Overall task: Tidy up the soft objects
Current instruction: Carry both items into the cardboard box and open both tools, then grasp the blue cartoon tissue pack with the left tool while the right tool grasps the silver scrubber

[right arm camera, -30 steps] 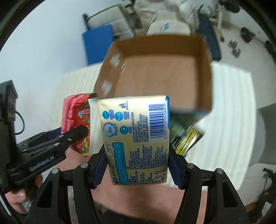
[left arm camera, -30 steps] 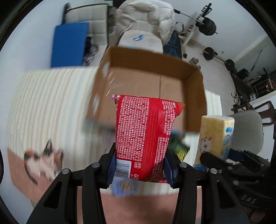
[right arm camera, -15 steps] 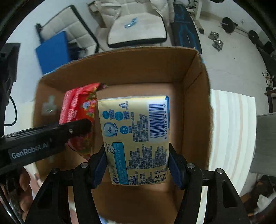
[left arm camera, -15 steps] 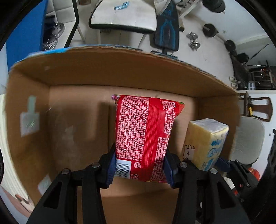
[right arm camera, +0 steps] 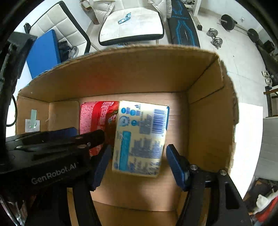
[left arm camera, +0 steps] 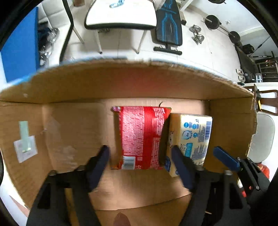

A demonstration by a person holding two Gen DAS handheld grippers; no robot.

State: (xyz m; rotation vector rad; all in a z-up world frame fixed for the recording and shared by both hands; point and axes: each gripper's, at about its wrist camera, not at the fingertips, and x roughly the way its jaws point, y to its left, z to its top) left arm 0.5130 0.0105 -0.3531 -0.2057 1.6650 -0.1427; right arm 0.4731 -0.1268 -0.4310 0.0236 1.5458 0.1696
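A red snack packet and a yellow tissue pack lie side by side on the floor of an open cardboard box. My left gripper is open, its blue pads apart on either side of the red packet and not touching it. My right gripper is open around the yellow tissue pack, with gaps on both sides. The red packet also shows in the right wrist view, partly hidden behind the left gripper's body.
The box walls rise on all sides; its right wall is close to my right gripper. A white label sticks to the left wall. Beyond the box are a white chair, a weight bench and dumbbells on the floor.
Both grippers have opened and let go of the red packet and the yellow tissue pack, which now lie on the box floor. Both grippers have drawn back slightly.
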